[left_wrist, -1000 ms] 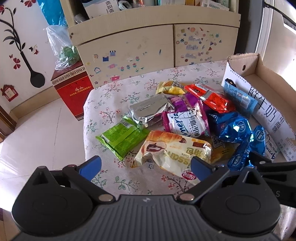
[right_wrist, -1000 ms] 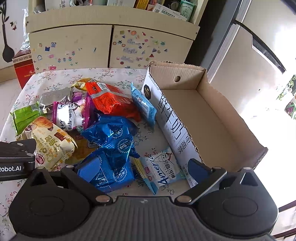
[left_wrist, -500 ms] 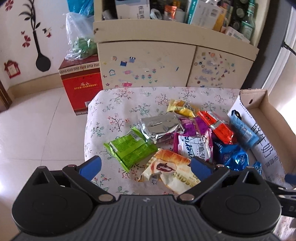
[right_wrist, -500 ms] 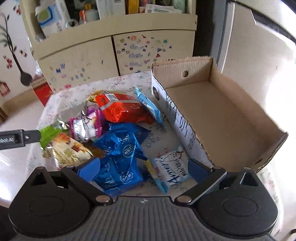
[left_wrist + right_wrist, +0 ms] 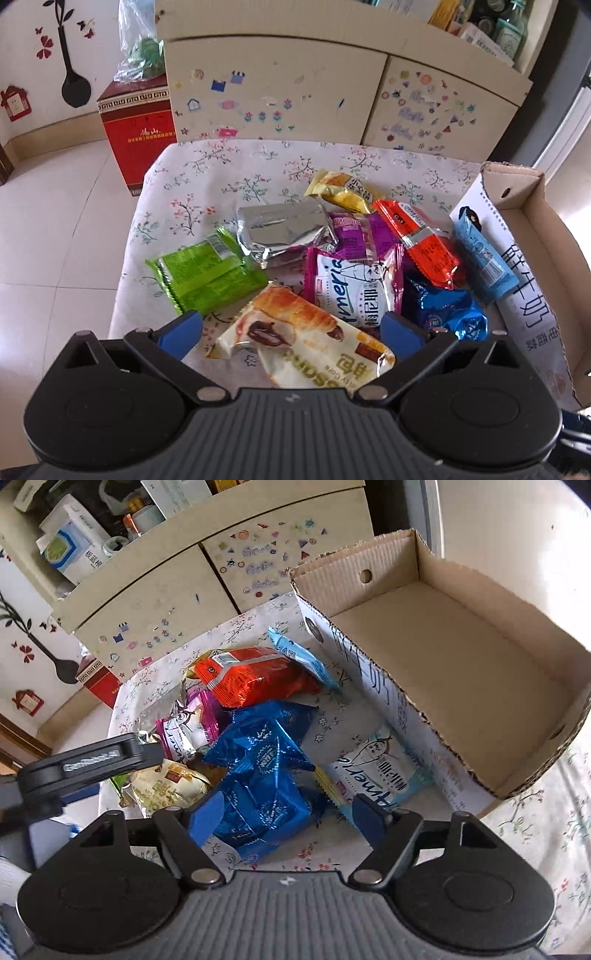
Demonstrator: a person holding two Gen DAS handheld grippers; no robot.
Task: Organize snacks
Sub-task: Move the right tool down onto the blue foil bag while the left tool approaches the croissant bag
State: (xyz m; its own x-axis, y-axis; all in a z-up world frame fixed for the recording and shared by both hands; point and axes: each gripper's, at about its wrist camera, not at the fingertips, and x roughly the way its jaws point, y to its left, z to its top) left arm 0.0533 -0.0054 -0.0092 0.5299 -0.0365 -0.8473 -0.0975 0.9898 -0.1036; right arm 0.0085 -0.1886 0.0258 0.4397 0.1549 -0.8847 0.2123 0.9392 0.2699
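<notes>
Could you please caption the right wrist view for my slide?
Right claw over blue foil packs, its jaws closing; empty cardboard box alongside.

Cardboard box (image 5: 461,657) open-topped; snack pile (image 5: 258,738) beside wall.

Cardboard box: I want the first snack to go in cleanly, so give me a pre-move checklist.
1. Cardboard box holds nothing: ok.
2. Box top open, way in clear: ok.
3. Right gripper around the blue foil packet: ok; its jaws have just been closing.
4. Pads pressing on that packet: cannot tell.
5. Left gripper open over the croissant packet, holding nothing: ok.
6. Light blue packet lies against the box wall, close to the right fingers: not ok.
</notes>
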